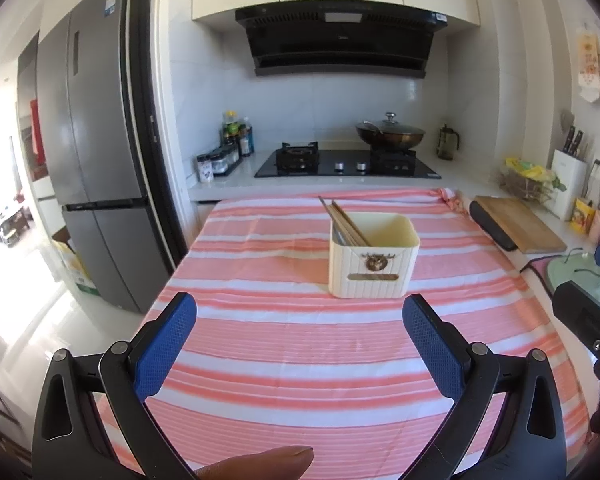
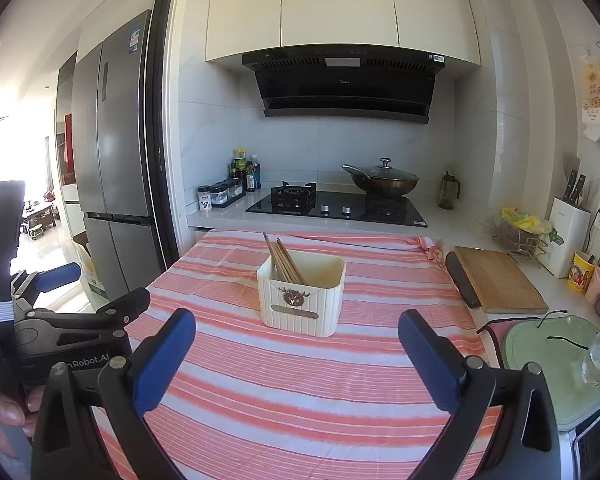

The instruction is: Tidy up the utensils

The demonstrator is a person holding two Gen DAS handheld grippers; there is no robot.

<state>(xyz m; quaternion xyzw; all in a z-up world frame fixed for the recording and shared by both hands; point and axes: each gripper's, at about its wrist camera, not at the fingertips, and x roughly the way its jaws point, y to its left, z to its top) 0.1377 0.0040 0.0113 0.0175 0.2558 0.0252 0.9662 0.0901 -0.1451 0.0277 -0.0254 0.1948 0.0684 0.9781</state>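
Observation:
A cream ribbed utensil holder [image 1: 370, 264] [image 2: 302, 300] stands on the pink-and-white striped cloth [image 1: 284, 340] [image 2: 280, 380]. Several brown chopsticks [image 1: 346, 222] [image 2: 286, 262] lean in its left side, with a metal utensil beside them. My left gripper [image 1: 300, 332] is open, hovering over the cloth in front of the holder with nothing between its blue pads. My right gripper [image 2: 296, 344] is open too, also short of the holder and empty. The left gripper's body [image 2: 72, 332] shows at the left of the right wrist view, held by a hand [image 2: 4, 412].
Behind the table a counter carries a gas hob [image 1: 346, 162], a lidded wok [image 1: 390, 132] and condiment bottles [image 1: 236, 136]. A wooden cutting board [image 2: 500, 284], knife block [image 2: 568, 236] and green tray with a glass [image 2: 596, 356] sit right. A fridge [image 1: 96, 140] stands left.

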